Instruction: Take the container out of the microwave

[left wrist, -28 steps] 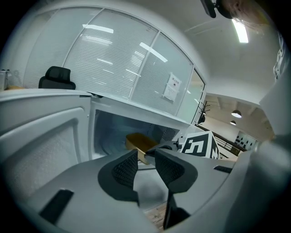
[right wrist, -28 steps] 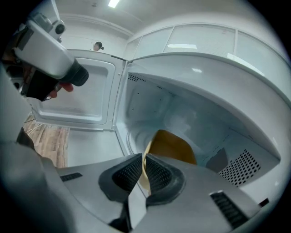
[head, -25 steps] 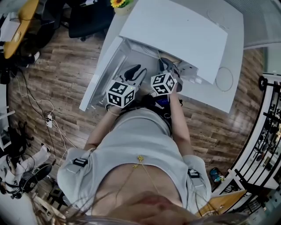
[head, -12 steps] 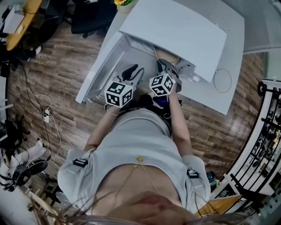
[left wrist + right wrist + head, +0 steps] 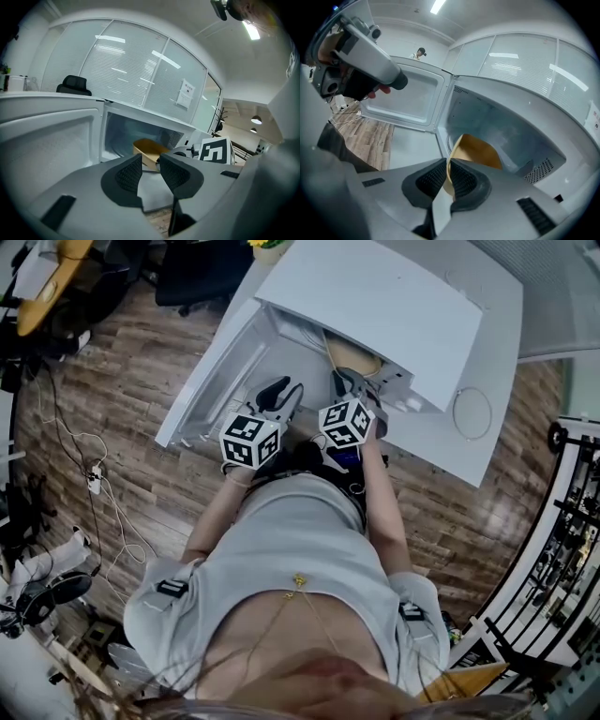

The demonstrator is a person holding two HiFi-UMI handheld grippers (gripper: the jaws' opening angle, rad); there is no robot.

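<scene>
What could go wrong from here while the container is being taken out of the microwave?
The right gripper pinches only the thin rim of the container, so it could tilt, bend or slip free. The left gripper is open and empty, giving no support underneath. Pulled sideways, the container might catch the open door of the microwave.

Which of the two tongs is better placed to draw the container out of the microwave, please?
The right tongs: they are shut on the rim of the container inside the open microwave, so pulling back should suffice. The left tongs are open and hold nothing.
</scene>
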